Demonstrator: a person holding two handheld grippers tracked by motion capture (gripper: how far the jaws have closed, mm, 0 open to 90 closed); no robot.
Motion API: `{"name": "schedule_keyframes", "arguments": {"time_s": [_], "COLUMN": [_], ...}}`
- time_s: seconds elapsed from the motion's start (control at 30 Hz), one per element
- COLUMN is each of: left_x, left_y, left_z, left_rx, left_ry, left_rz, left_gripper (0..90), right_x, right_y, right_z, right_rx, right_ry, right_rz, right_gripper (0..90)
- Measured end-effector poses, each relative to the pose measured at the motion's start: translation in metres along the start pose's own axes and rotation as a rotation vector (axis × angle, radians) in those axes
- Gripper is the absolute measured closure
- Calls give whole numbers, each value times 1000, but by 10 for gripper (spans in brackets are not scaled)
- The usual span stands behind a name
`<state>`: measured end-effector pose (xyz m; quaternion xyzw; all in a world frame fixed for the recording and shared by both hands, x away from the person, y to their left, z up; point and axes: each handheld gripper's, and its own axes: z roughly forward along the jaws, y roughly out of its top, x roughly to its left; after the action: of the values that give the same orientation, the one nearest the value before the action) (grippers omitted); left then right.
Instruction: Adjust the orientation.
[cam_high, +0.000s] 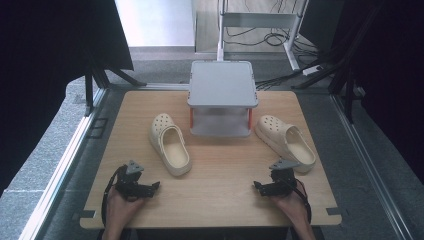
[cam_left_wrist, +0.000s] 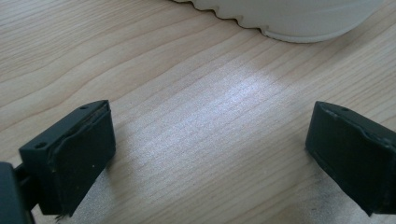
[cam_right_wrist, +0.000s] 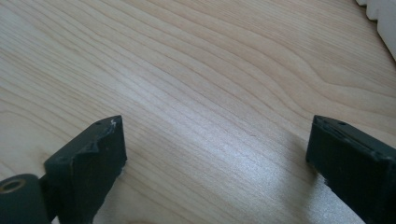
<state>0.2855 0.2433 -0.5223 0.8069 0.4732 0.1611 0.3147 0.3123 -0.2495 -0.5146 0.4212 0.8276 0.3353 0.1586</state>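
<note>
Two cream clogs lie on the wooden table (cam_high: 220, 165). The left clog (cam_high: 170, 143) has its toe toward the back, and the right clog (cam_high: 286, 142) lies angled at the right. My left gripper (cam_high: 145, 187) rests near the front edge, just below the left clog, open with bare wood between its jaws. That clog's ridged sole edge (cam_left_wrist: 289, 18) shows past the left gripper (cam_left_wrist: 210, 135). My right gripper (cam_high: 265, 187) sits open at the front right, below the right clog. A corner of that clog's sole (cam_right_wrist: 385, 18) lies beyond the right gripper (cam_right_wrist: 215, 140).
A grey two-level stand (cam_high: 222, 82) with orange posts sits at the back middle of the table, between the clogs. Dark curtains flank the table, and metal frame rails run along both sides. Cables lie on the floor behind.
</note>
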Motion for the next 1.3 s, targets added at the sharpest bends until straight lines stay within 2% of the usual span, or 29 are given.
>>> {"name": "schedule_keyframes", "arguments": {"time_s": [0.27,0.43,0.63,0.77,0.97,1.2,1.3], "left_x": [0,0,0,-1,-1,0,0], "left_y": [0,0,0,0,0,0,0], "left_z": [0,0,0,0,0,0,0], "left_rx": [1,1,1,1,1,1,1], "left_ry": [3,3,3,3,4,3,3], "left_rz": [-3,-3,-3,-3,-3,-4,-4], "left_gripper": [5,5,5,5,4,4,4], "right_x": [2,5,12,17,26,38,42], "right_y": [13,24,42,54,79,102,113], "right_z": [-6,-7,-6,-3,9,21,27], "right_rx": [-3,-35,-45,-46,-56,-45,-51], "right_ry": [38,72,82,96,145,170,203], "right_rz": [-9,-4,-33,-47,-70,-107,-104], "right_gripper": [77,77,98,106,129,132,135]}}
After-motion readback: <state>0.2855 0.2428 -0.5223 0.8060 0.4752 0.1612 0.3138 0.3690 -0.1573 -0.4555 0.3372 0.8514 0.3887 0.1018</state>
